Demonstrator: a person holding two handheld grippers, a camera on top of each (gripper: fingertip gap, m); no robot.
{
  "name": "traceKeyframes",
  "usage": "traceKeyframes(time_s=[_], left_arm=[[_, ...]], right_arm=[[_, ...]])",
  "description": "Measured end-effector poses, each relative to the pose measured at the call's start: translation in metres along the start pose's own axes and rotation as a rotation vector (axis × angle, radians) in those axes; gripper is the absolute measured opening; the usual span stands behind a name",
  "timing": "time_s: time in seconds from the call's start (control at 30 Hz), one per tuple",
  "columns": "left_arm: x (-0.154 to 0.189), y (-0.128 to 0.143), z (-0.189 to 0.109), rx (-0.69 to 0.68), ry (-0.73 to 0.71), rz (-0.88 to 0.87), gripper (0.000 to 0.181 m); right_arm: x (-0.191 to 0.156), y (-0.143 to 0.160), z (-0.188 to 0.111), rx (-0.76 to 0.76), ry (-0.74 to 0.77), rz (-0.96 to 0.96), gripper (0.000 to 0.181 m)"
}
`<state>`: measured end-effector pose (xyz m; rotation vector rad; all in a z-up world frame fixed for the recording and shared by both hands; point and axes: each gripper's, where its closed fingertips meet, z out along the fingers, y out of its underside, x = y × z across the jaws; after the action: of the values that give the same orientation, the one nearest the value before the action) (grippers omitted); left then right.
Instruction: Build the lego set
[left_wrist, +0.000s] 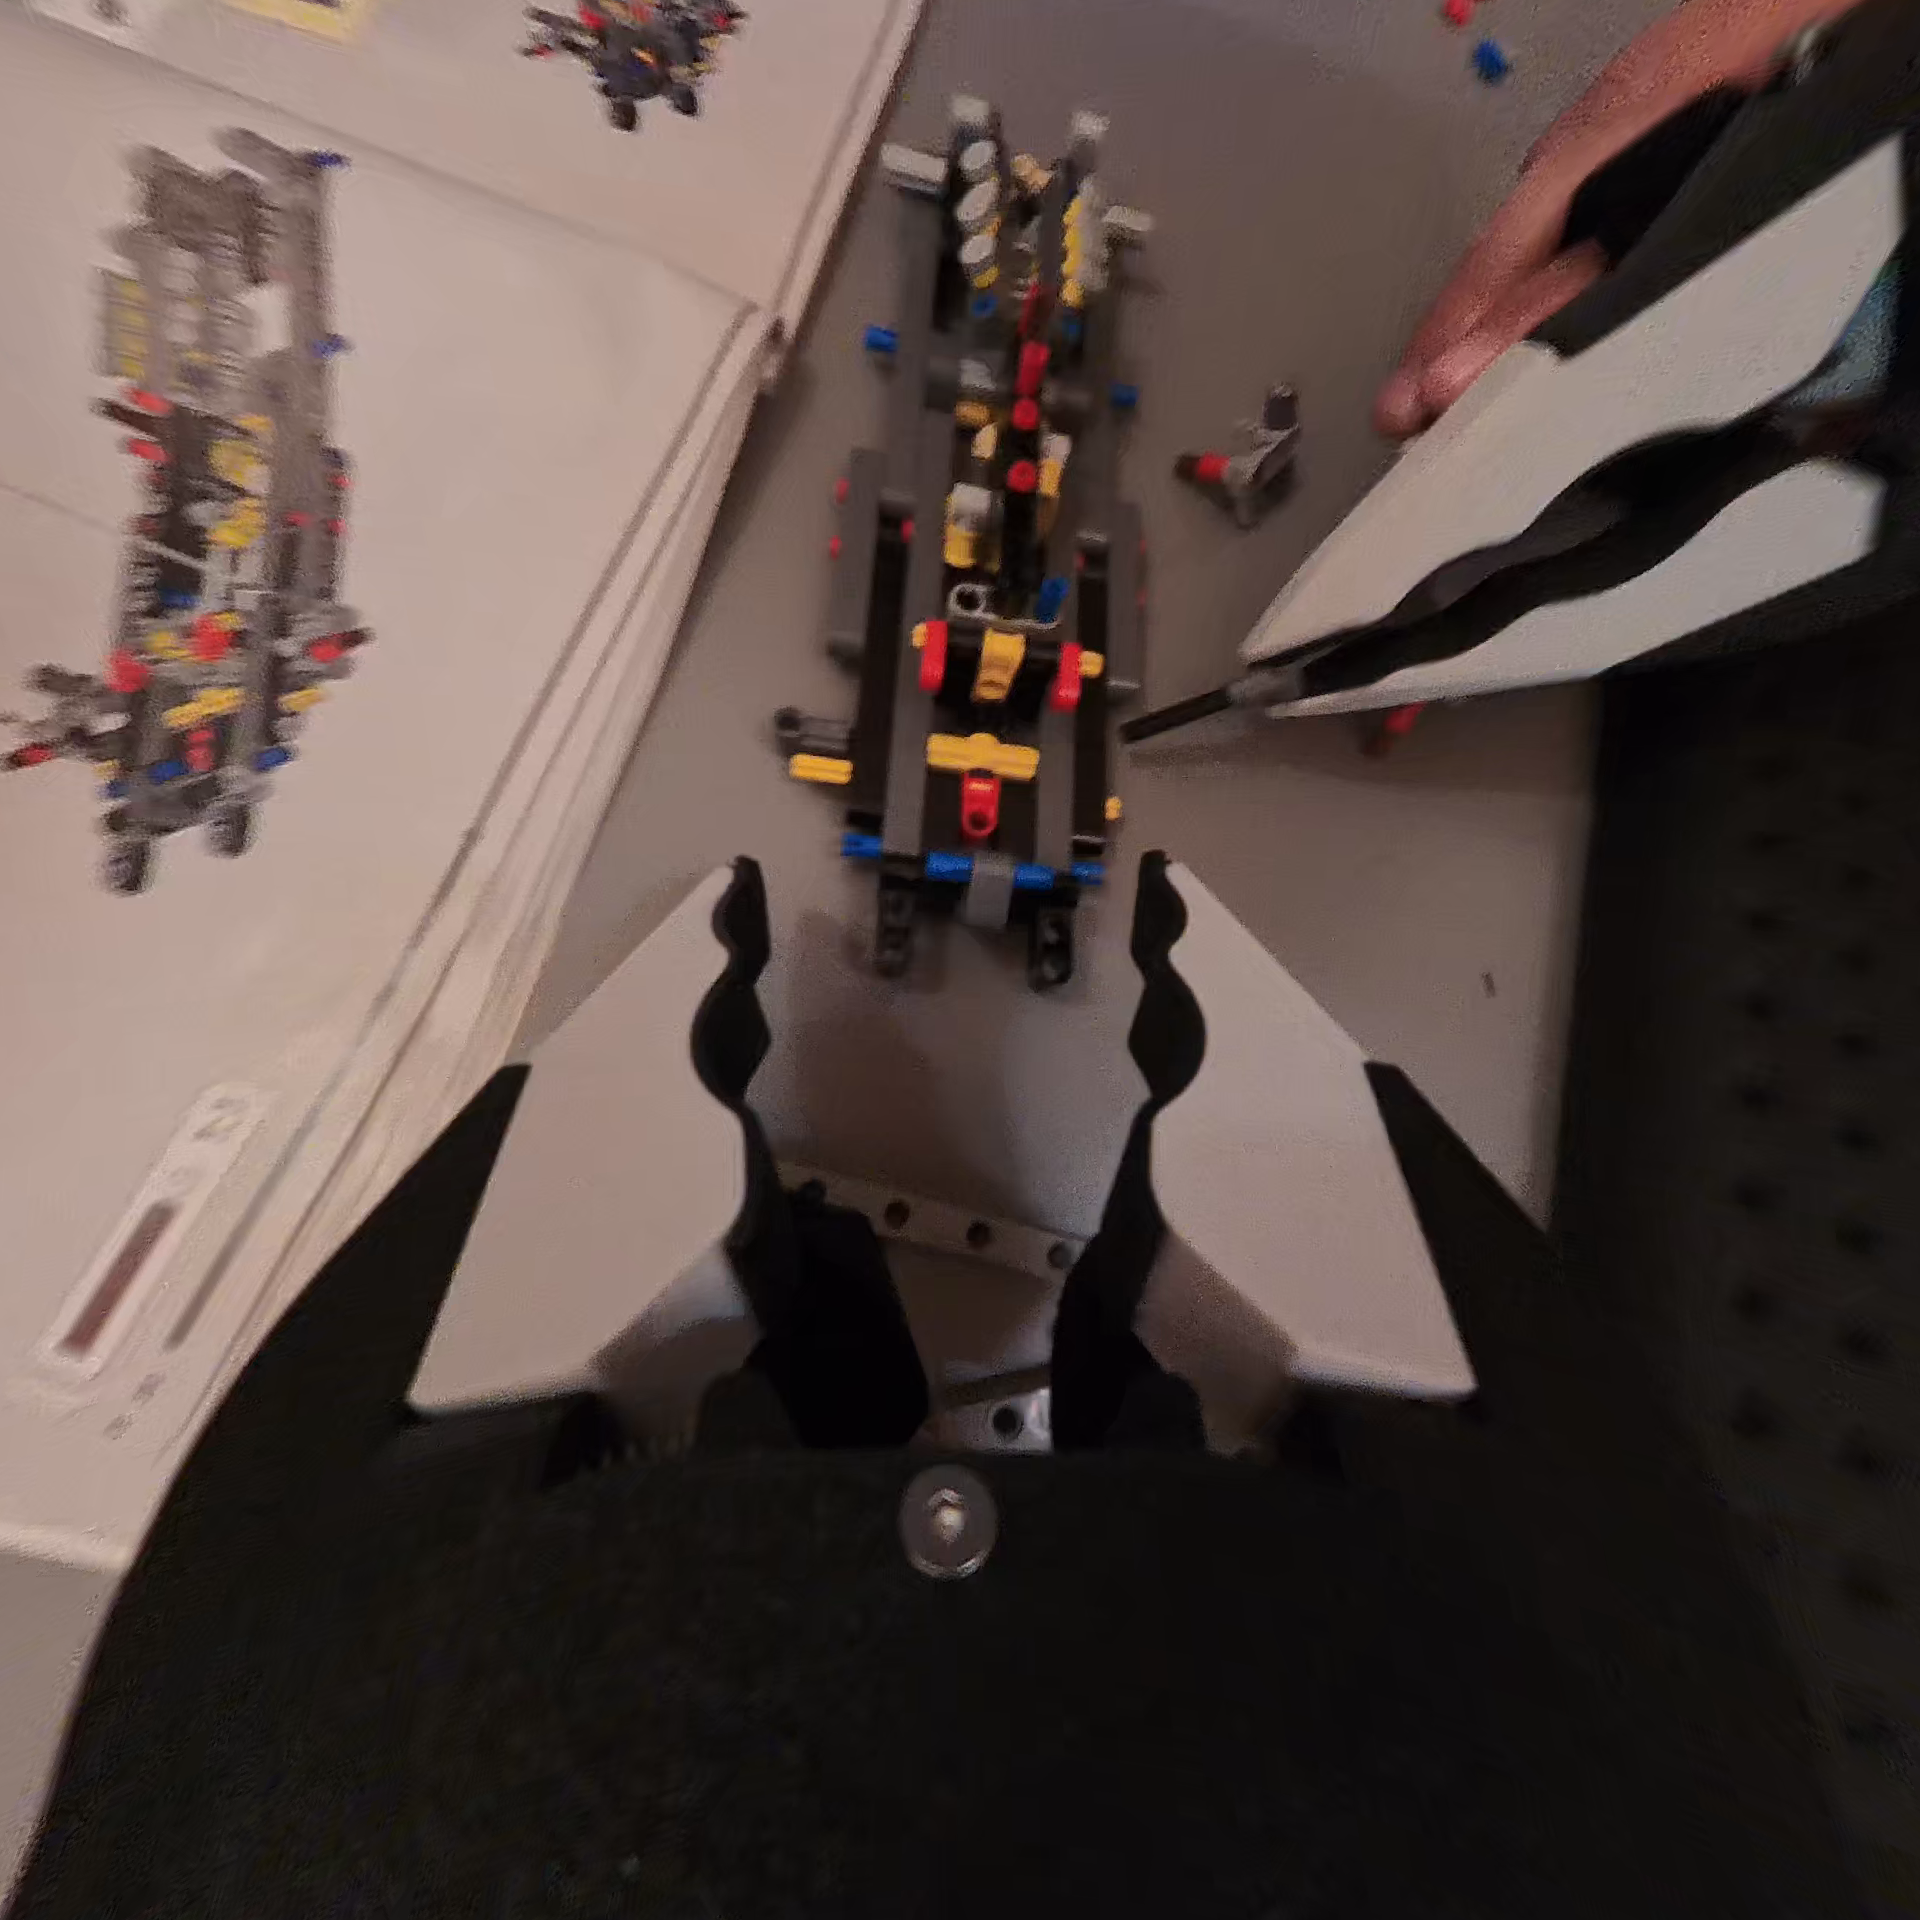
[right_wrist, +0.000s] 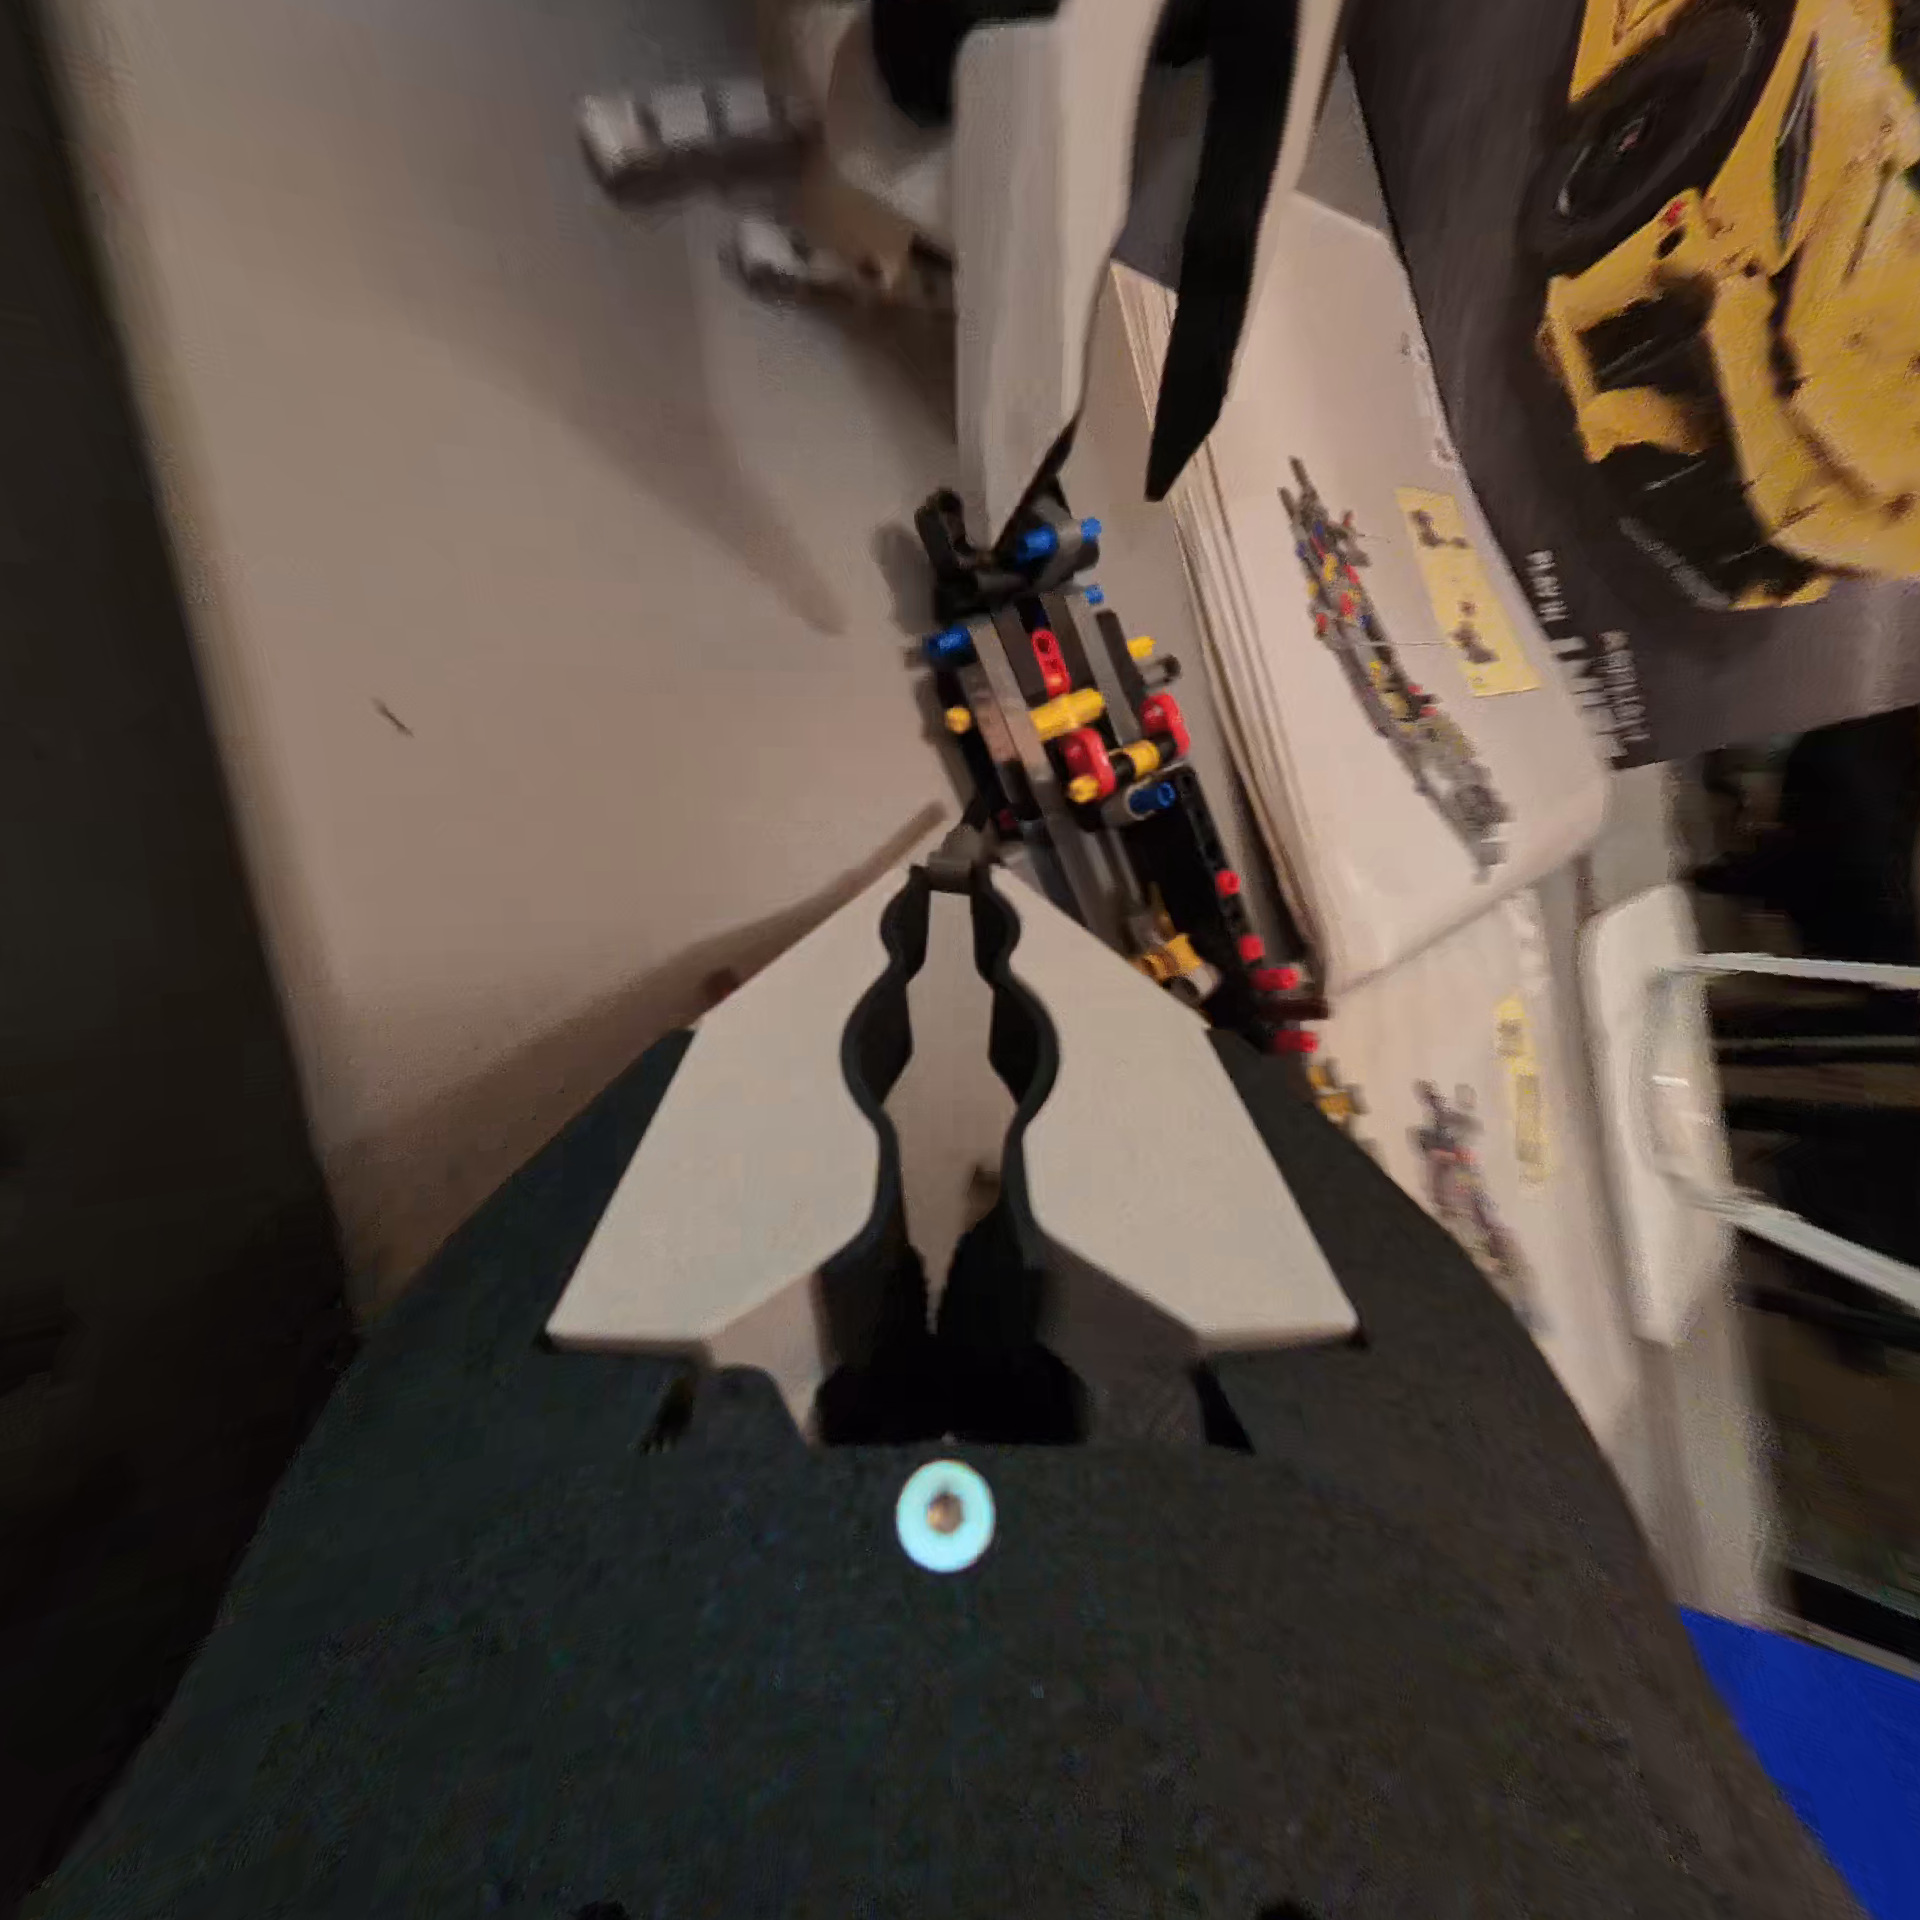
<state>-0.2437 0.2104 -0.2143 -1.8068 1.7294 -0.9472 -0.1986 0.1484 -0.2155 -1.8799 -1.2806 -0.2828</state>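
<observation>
1. Lying lengthwise up the centre of the left wrist view, the long lego chassis (left_wrist: 987, 561) rests on the pale table (left_wrist: 1351, 935); its near end sits just beyond the wide-spread tips of the left gripper (left_wrist: 951, 883), which holds nothing.
2. The right gripper (left_wrist: 1262, 686) enters from the right of that frame, held in a hand (left_wrist: 1507, 281). Its tongs are pinched on a thin black axle (left_wrist: 1184, 715), whose tip is just beside the chassis flank.
3. In the right wrist view the right gripper's tips (right_wrist: 951, 883) stand narrow around a small grey-black part, blurred.
4. An open instruction booklet (left_wrist: 416, 520) fills the left of the left wrist view, alongside the chassis.
5. A small grey and red sub-assembly (left_wrist: 1247, 462) lies at centre right, between chassis and hand; loose blue and red pins (left_wrist: 1486, 52) lie at the top right.
</observation>
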Motion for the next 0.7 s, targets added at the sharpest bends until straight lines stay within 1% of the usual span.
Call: traceKeyframes(time_s=[0.07,0.1,0.2,0.23,0.27,0.3,0.4,0.43,0.57,0.63,0.7], left_arm=[[0.006,-0.005,0.007,-0.005,0.097,-0.043,0.071],[0.005,-0.005,0.01,-0.015,0.102,-0.041,0.071],[0.002,0.0,0.019,-0.041,0.087,-0.006,0.072],[0.003,0.0,0.021,-0.037,0.085,0.003,0.068],[0.004,0.001,0.023,-0.044,0.081,0.015,0.068],[0.003,0.002,0.024,-0.046,0.063,0.029,0.065],[0.002,0.004,0.025,-0.06,0.033,0.068,0.061],[0.002,0.004,0.025,-0.063,0.026,0.073,0.057],[0.002,0.004,0.026,-0.054,0.02,0.067,0.056],[0.002,0.004,0.026,-0.051,0.011,0.067,0.056],[0.002,0.004,0.026,-0.051,0.004,0.065,0.056]], right_arm=[[-0.002,-0.002,0.004,-0.065,0.049,-0.117,0.007],[-0.002,-0.005,0.004,-0.085,0.066,-0.141,0.007],[-0.004,-0.008,0.007,-0.158,0.092,-0.217,0.007],[-0.004,-0.007,0.008,-0.179,0.095,-0.23,0.007],[-0.005,-0.004,0.009,-0.206,0.098,-0.24,0.007],[-0.005,-0.001,0.01,-0.231,0.102,-0.252,0.007],[-0.005,0.0,0.012,-0.234,0.129,-0.305,0.008],[-0.006,0.0,0.012,-0.231,0.136,-0.298,0.008],[-0.01,-0.002,0.013,-0.228,0.1,-0.216,0.008],[-0.015,-0.006,0.009,-0.205,0.04,-0.13,0.015],[-0.024,-0.012,0.003,-0.162,-0.055,-0.003,0.024]])
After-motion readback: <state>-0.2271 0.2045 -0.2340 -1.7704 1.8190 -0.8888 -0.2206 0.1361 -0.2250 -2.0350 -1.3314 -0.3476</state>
